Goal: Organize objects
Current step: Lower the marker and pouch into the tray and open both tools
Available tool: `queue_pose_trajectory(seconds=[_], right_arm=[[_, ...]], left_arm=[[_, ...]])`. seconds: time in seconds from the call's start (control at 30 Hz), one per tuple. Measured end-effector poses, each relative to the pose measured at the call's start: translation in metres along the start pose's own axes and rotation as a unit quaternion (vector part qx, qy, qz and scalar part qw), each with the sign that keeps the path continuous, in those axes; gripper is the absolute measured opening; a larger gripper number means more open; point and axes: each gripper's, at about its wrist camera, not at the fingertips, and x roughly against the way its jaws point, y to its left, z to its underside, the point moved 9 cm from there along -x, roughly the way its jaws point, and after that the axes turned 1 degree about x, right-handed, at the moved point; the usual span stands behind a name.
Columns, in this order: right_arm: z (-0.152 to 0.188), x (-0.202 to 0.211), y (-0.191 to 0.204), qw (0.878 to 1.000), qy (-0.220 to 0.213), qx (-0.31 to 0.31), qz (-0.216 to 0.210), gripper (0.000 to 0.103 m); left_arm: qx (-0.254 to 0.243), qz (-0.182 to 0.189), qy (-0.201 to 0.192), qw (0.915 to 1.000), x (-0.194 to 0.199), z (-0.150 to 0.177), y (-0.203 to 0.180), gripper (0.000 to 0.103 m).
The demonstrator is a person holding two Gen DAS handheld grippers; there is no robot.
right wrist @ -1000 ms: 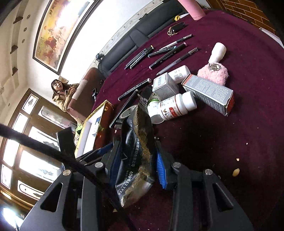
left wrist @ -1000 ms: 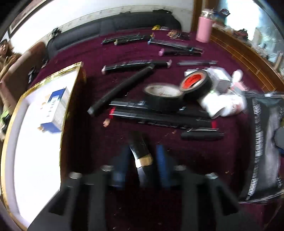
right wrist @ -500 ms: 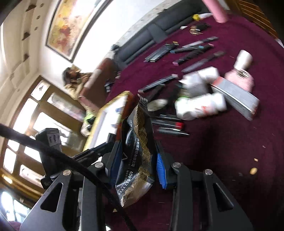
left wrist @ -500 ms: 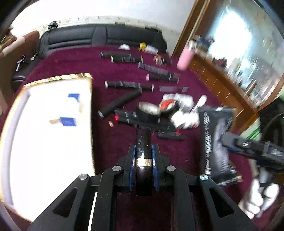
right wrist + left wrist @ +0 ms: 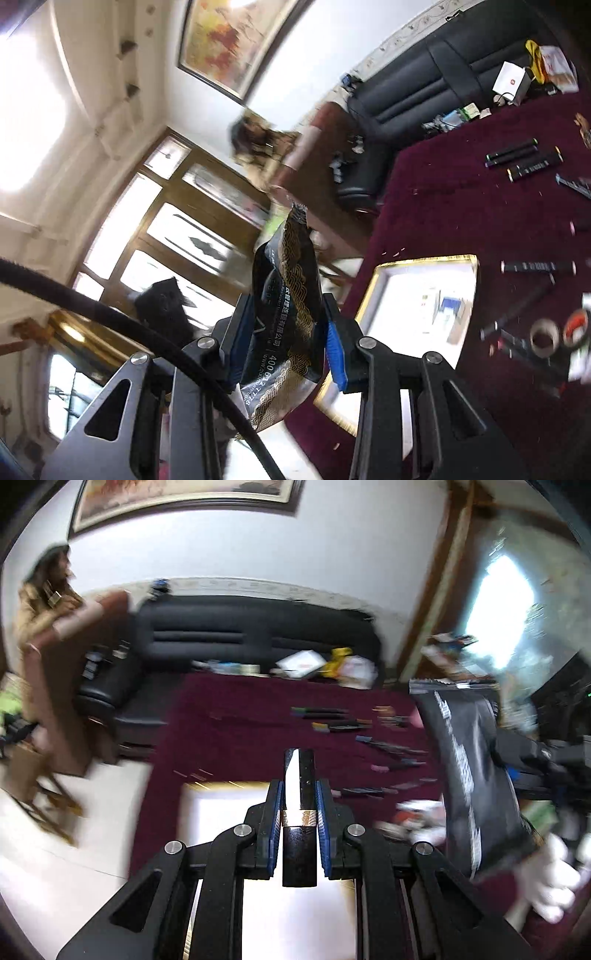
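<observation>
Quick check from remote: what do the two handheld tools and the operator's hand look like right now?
Both the left tool and right tool are matte black linkages with silver pivot screws and blue pads lining their fingers. A thick black cable arcs past the right one. The right hand wears a white glove.

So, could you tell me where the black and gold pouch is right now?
The black and gold pouch is clamped upright in the right gripper, lifted left of the gold-rimmed white tray.

Motion blur smears the small items (image 5: 410, 819) beside the black pouch (image 5: 476, 775).
</observation>
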Motion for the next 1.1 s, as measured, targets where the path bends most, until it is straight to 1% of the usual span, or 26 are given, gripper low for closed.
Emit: queue_pose_trajectory(seconds=[0.03, 0.07, 0.1, 0.17, 0.2, 0.3, 0.37, 0.47, 0.57, 0.6, 0.63, 0.7, 0.73, 0.77, 0.8, 0.83, 0.87, 0.97, 1.03, 1.1], right_arm=[[-0.003, -0.022, -0.007, 1.0, 0.011, -0.001, 0.022, 0.036], [-0.002, -0.054, -0.023, 0.998, 0.031, -0.012, 0.044, 0.036], [0.002, -0.074, -0.034, 0.997, 0.047, -0.024, 0.055, 0.036], [0.015, -0.116, -0.066, 0.993, 0.077, -0.043, 0.081, 0.036], [0.024, -0.137, -0.085, 0.99, 0.095, -0.049, 0.095, 0.036], [0.039, -0.178, -0.124, 0.982, 0.128, -0.066, 0.119, 0.036], [0.047, -0.201, -0.148, 0.976, 0.149, -0.075, 0.138, 0.036], [0.054, -0.224, -0.17, 0.969, 0.169, -0.07, 0.166, 0.035], [0.05, -0.24, -0.182, 0.966, 0.176, -0.069, 0.175, 0.036], [0.05, -0.243, -0.184, 0.966, 0.176, -0.071, 0.173, 0.036], [0.049, -0.244, -0.184, 0.967, 0.173, -0.071, 0.174, 0.033], [0.043, -0.24, -0.187, 0.969, 0.154, -0.058, 0.184, 0.043], [0.04, -0.239, -0.186, 0.969, 0.148, -0.052, 0.19, 0.049], [0.039, -0.233, -0.185, 0.969, 0.143, -0.048, 0.195, 0.049], [0.035, -0.231, -0.186, 0.969, 0.135, -0.044, 0.2, 0.049], [0.033, -0.228, -0.186, 0.97, 0.13, -0.042, 0.203, 0.049], [0.031, -0.221, -0.186, 0.969, 0.126, -0.042, 0.207, 0.049], [0.024, -0.205, -0.183, 0.97, 0.108, -0.037, 0.214, 0.049], [0.017, -0.187, -0.172, 0.972, 0.087, -0.022, 0.218, 0.049], [0.014, -0.166, -0.155, 0.974, 0.071, -0.002, 0.215, 0.049]], left_arm=[[0.003, -0.007, 0.008, 0.9999, -0.015, -0.004, 0.009, 0.014], [0.01, -0.011, 0.019, 0.9997, -0.033, -0.004, 0.021, 0.014], [0.014, -0.017, 0.032, 0.9992, -0.053, 0.0, 0.032, 0.014], [0.024, -0.02, 0.056, 0.9979, -0.09, 0.015, 0.05, 0.014], [0.032, -0.018, 0.074, 0.9965, -0.111, 0.027, 0.059, 0.014], [0.048, -0.017, 0.12, 0.9915, -0.162, 0.059, 0.08, 0.014], [0.052, -0.014, 0.137, 0.9892, -0.174, 0.082, 0.082, 0.014], [0.057, -0.016, 0.154, 0.9863, -0.19, 0.095, 0.091, 0.014], [0.071, -0.014, 0.164, 0.9838, -0.201, 0.105, 0.101, 0.014], [0.074, -0.014, 0.167, 0.983, -0.203, 0.109, 0.103, 0.014], [0.078, -0.01, 0.169, 0.9825, -0.206, 0.109, 0.103, 0.015], [0.086, 0.0, 0.167, 0.9823, -0.203, 0.109, 0.102, 0.017], [0.089, 0.0, 0.164, 0.9824, -0.202, 0.109, 0.106, 0.024], [0.093, 0.0, 0.16, 0.9827, -0.202, 0.107, 0.105, 0.029], [0.095, 0.003, 0.156, 0.9831, -0.2, 0.105, 0.106, 0.04], [0.098, 0.006, 0.154, 0.9831, -0.201, 0.103, 0.108, 0.049], [0.103, 0.008, 0.153, 0.9828, -0.199, 0.103, 0.109, 0.052], [0.111, 0.02, 0.15, 0.9822, -0.19, 0.1, 0.108, 0.053], [0.106, 0.016, 0.14, 0.9843, -0.177, 0.096, 0.103, 0.053], [0.106, 0.027, 0.125, 0.986, -0.158, 0.092, 0.093, 0.053]])
